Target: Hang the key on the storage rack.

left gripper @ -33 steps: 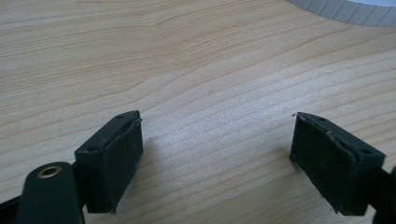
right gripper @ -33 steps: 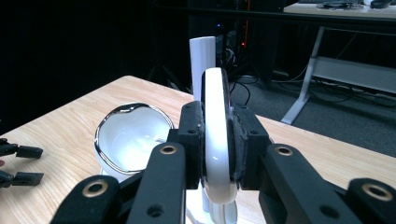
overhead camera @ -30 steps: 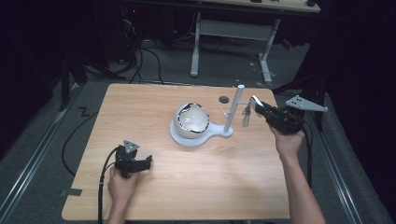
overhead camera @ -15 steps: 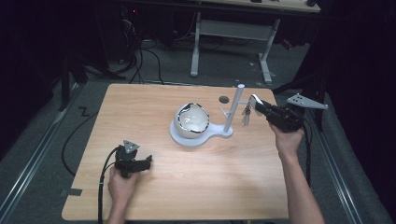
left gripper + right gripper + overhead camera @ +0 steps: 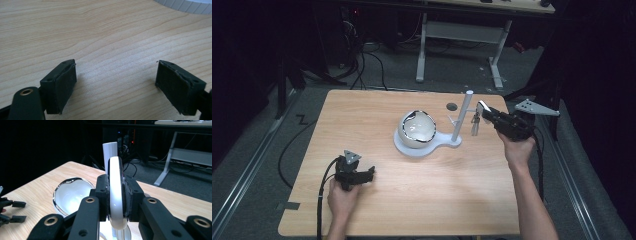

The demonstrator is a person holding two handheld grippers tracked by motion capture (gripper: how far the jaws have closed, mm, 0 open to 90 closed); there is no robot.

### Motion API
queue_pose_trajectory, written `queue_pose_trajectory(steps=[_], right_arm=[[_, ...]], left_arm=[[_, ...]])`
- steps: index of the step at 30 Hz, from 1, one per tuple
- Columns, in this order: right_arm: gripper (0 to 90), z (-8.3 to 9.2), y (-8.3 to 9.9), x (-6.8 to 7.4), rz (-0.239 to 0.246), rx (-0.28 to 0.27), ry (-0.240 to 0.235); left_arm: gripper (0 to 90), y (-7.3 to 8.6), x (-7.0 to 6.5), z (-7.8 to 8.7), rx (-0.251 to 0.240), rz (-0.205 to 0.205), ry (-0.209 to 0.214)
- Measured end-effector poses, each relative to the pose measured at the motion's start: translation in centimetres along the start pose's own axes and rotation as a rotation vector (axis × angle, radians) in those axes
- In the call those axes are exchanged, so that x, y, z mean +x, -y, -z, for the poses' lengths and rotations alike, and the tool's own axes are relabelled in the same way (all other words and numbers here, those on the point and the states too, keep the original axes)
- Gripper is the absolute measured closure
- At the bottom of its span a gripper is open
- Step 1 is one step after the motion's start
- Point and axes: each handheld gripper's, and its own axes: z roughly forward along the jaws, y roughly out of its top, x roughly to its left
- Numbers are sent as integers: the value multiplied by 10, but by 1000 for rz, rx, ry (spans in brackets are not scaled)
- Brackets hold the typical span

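Near the worktop's (image 5: 362, 115) right edge the right gripper (image 5: 483, 111) clenches a white handle (image 5: 116, 192), while the left gripper's (image 5: 368, 173) fingers (image 5: 59, 85) rest released.

A white stand (image 5: 428, 145) sits near the middle of the wooden desk (image 5: 362, 110), its round base carrying a shiny bowl (image 5: 417, 127) and its upright post (image 5: 462, 116) rising just right of the bowl. A small dark disc (image 5: 452, 106) lies behind the stand. Right of the post, the right hand-held gripper (image 5: 484, 111) holds a small pale object beside it. Well left and nearer the person, the left hand-held gripper (image 5: 367, 174) rests on the desk, jaws apart.
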Motion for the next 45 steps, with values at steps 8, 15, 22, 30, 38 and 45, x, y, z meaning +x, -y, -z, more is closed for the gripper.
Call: queue_pose_trajectory(steps=[8,15,22,30,38,45], right_arm=[[762,0,0,6,15,11,12],[761,-1,-2,14,52,26,46],[760,-4,-4,18,56,41,62],[761,-19,7,23,63,106,65],[761,-24,11,25,62,96,76],[759,-30,15,26,56,97,83]], left_arm=[[174,0,0,0,0,0,0],[174,0,0,0,0,0,0],[174,0,0,0,0,0,0],[174,0,0,0,0,0,1],[173,0,0,0,0,0,1],[174,0,0,0,0,0,1]])
